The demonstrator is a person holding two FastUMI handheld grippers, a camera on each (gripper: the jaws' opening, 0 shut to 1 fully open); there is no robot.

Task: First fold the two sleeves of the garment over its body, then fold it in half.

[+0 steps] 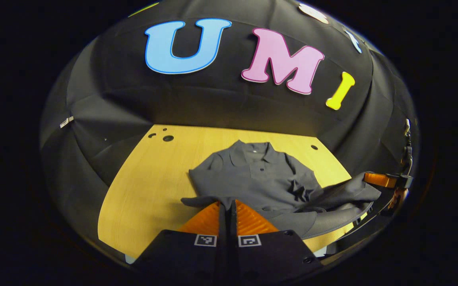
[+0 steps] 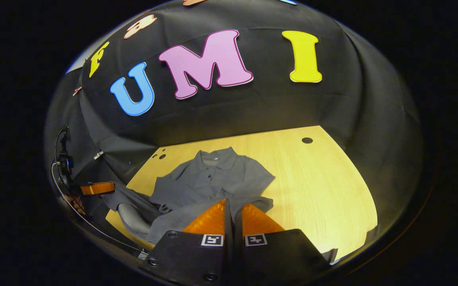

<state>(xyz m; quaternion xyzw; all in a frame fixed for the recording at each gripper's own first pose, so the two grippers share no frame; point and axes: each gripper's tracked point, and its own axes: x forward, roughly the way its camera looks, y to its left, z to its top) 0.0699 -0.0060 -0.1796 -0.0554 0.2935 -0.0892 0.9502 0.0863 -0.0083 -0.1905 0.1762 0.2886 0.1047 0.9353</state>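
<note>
Garment [image 1: 253, 174]: grey polo lying on the bench [image 1: 149, 186], collar toward the far edge, hem toward me; sleeves look already folded in.
Left gripper [image 1: 227, 206]: I see its orange fingers closed together on the hem's near-left corner.
Right gripper [image 2: 233, 210]: pinched likewise on the hem's near-right corner, cloth lifted.
Axis: collar-to-hem runs straight away from both grippers, so I judge the half-fold goes forward.
Views: left gripper view shows the raised, sagging hem; right gripper view shows bare bench toward the right edge.
</note>
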